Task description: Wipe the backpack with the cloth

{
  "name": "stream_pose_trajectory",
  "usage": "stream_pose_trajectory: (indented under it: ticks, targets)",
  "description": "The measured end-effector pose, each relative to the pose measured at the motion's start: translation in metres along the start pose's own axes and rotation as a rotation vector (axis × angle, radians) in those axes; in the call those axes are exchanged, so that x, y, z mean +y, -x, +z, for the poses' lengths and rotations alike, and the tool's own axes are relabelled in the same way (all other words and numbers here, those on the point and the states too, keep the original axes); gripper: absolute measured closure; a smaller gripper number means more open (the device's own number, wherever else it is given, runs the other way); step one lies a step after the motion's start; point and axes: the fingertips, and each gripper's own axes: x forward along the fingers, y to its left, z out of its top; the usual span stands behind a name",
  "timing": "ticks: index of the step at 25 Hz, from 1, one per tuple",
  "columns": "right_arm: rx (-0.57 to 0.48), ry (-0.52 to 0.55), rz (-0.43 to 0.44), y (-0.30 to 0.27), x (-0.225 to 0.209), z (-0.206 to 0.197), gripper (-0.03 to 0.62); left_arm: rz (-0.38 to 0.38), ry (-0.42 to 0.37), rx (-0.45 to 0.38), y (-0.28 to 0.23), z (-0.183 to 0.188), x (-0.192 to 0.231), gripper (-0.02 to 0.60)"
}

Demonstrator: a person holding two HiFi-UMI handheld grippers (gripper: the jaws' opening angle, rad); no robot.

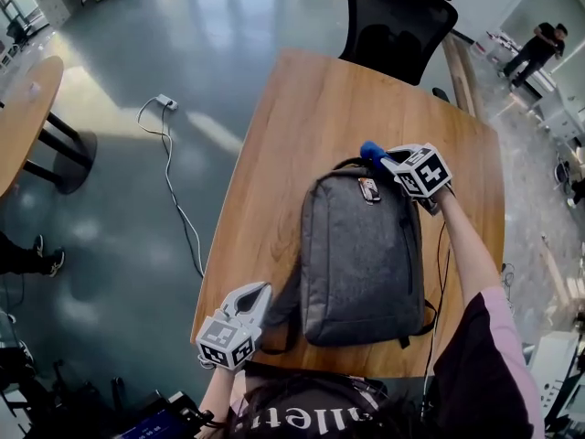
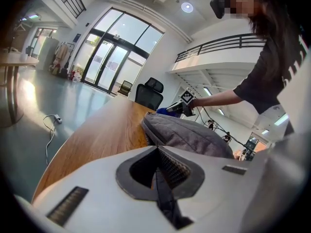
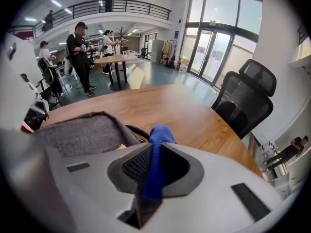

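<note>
Right gripper view shows us the right gripper (image 3: pixel 153 152) with its jaws pressed together on the blue cloth (image 3: pixel 156 136), and a fold of the cloth sticks out beyond the tips. Just below and to the left of these tips is the top edge of the grey backpack (image 1: pixel 361 254), so the cloth is at the upper end of the backpack, near the carry handle (image 1: pixel 345 165). We cannot tell if the cloth touches the fabric. The left gripper (image 2: pixel 156 154) also has its jaws closed, and a black strap (image 2: pixel 164 198) of the backpack is pinched between them. This gripper is at the lower left corner of the backpack, by the near edge of the wooden table (image 1: pixel 274 154). The backpack lies flat on the table, with its top toward the black office chair (image 1: pixel 398 21) at the far end
</note>
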Motion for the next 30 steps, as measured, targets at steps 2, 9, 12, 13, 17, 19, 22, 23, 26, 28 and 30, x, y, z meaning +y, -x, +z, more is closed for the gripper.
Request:
stream_pose_trajectory:
  ticks: [2,9,12,13,17,19,22,23,26,28,30]
  targets:
    - [-0.002,0.023,0.020,-0.003,0.015,0.017,0.531,0.002,0.003,-0.005,0.007,0.002,0.004,0.580]
    - [-0.008,0.125,0.076,-0.025,0.057,0.047,0.532,0.027,0.012,-0.031,0.015,-0.008,0.015,0.580]
    - [-0.013,0.157,0.095,-0.032,0.076,0.059,0.533,0.044,0.020,-0.045,0.023,-0.014,0.022,0.580]
    - [-0.014,0.168,0.102,-0.032,0.083,0.064,0.533,0.049,0.023,-0.050,0.027,-0.013,0.024,0.580]
    - [0.000,0.211,0.119,-0.035,0.104,0.079,0.532,0.062,0.029,-0.064,0.042,-0.012,0.028,0.580]
    - [0.012,0.215,0.108,-0.040,0.106,0.080,0.532,0.066,0.029,-0.066,0.046,-0.015,0.030,0.581]
    - [0.014,0.208,0.090,-0.046,0.104,0.078,0.532,0.072,0.031,-0.065,0.047,-0.022,0.034,0.580]
    - [0.018,0.219,0.088,-0.045,0.107,0.080,0.531,0.073,0.030,-0.065,0.050,-0.023,0.035,0.580]
    - [0.056,0.310,0.088,-0.037,0.125,0.095,0.533,0.070,0.027,-0.065,0.064,-0.016,0.038,0.580]
    - [0.091,0.379,0.089,-0.040,0.131,0.093,0.531,0.065,0.024,-0.068,0.062,-0.016,0.037,0.580]
    - [0.116,0.422,0.093,-0.046,0.136,0.082,0.531,0.058,0.021,-0.071,0.054,-0.020,0.036,0.580]
